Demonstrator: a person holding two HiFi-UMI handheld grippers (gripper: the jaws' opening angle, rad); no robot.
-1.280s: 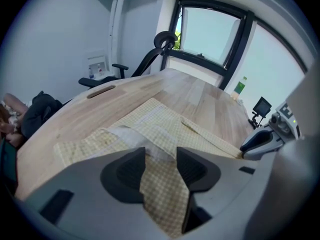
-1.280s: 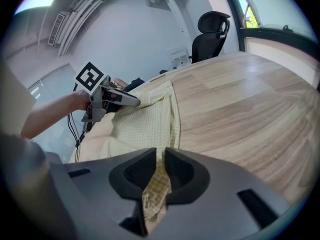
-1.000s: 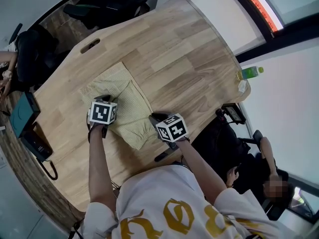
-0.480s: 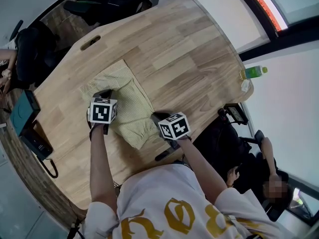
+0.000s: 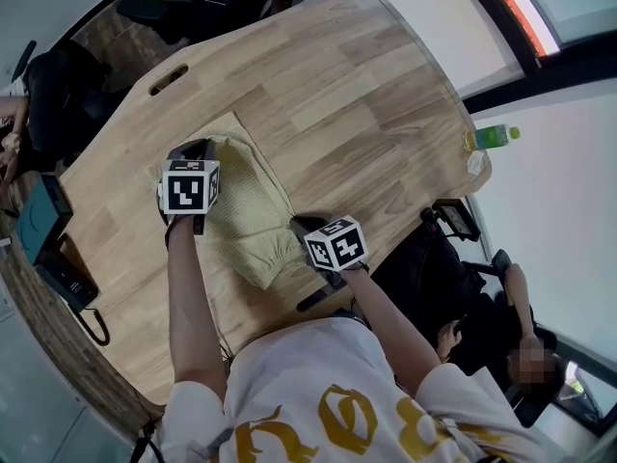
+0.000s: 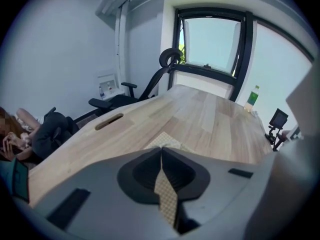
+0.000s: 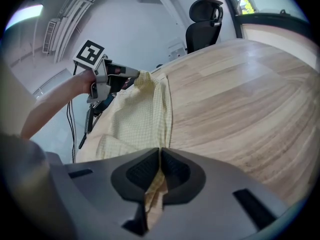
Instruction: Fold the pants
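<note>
Holding pants (image 5: pixel 253 210) at two points: left hand-held gripper (image 6: pixel 161 154) clamped on a lifted edge; right hand-held gripper (image 7: pixel 160 159), jaws just closed tighter, pinching the near hem on the table (image 5: pixel 366 104). I judge: carry left over evenly, keep right anchored.

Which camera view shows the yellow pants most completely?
The head view: nearly the whole pants show, held by the left claw and the right claw. The left gripper view shows only a pinched strip and a corner. The right gripper view shows one raised fold, from low.
</note>
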